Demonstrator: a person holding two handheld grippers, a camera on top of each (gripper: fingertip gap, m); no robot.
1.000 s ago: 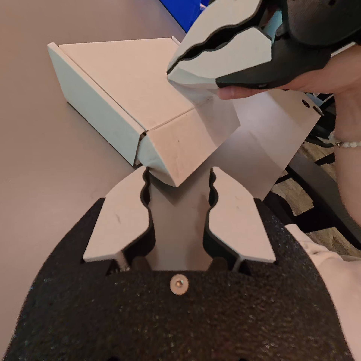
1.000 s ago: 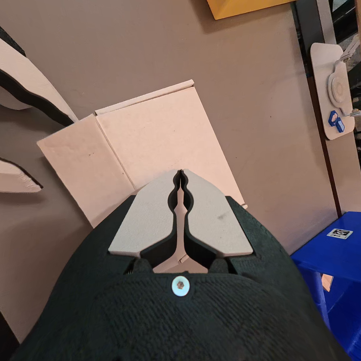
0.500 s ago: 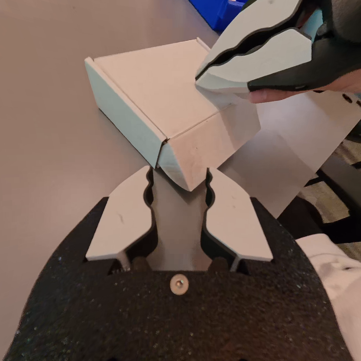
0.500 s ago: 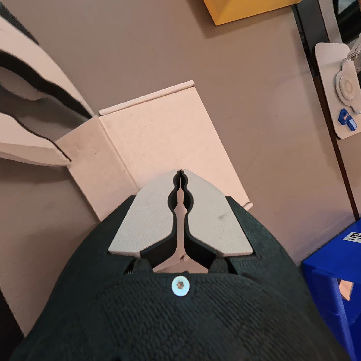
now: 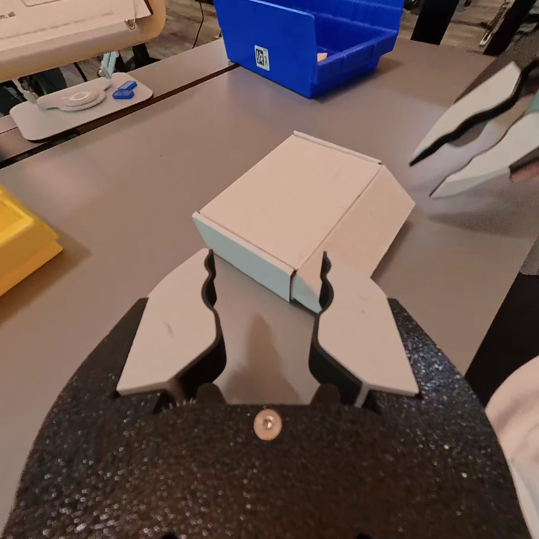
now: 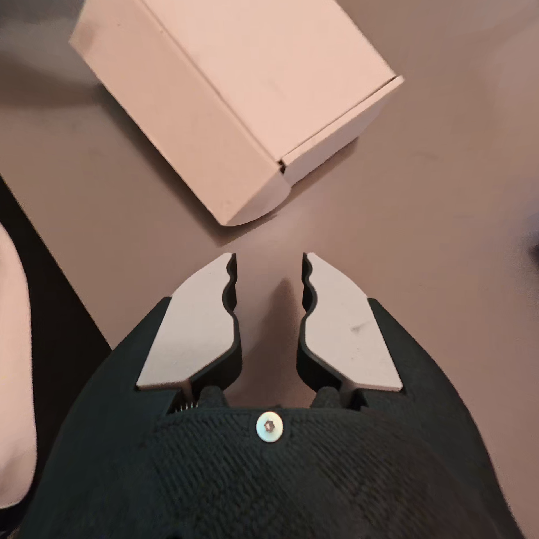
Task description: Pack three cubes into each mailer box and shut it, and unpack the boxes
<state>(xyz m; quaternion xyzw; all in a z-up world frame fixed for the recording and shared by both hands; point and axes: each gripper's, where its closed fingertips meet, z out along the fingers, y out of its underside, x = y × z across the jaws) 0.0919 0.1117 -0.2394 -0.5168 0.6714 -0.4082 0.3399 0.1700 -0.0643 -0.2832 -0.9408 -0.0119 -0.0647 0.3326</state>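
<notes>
The white cardboard mailer box [image 5: 294,210] is lying closed on the grey counter [image 5: 145,180], near the counter's near edge, with its lid down and its front flap sloping outward rather than sitting fully tucked. The left gripper [image 5: 267,262] is standing wide open and holding nothing; its jaws are framing the box's near corner, with the right finger just beside the flap end, probably to steady or square the box. The right gripper [image 6: 268,259] is also parted and empty, hanging just short of the box's flap corner [image 6: 250,186]; in the left wrist view it is appearing blurred at the right, clear of the box. No cubes are visible, so the box contents cannot be confirmed. A blue storage bin [image 5: 309,49] is sitting toward the counter's far edge and is carrying a small white label with a printed code, which is not reproduced here. A yellow bin [image 5: 23,233] is sitting at the left edge. On the adjoining counter, a grey stand base [image 5: 73,108] is carrying small blue pieces.
</notes>
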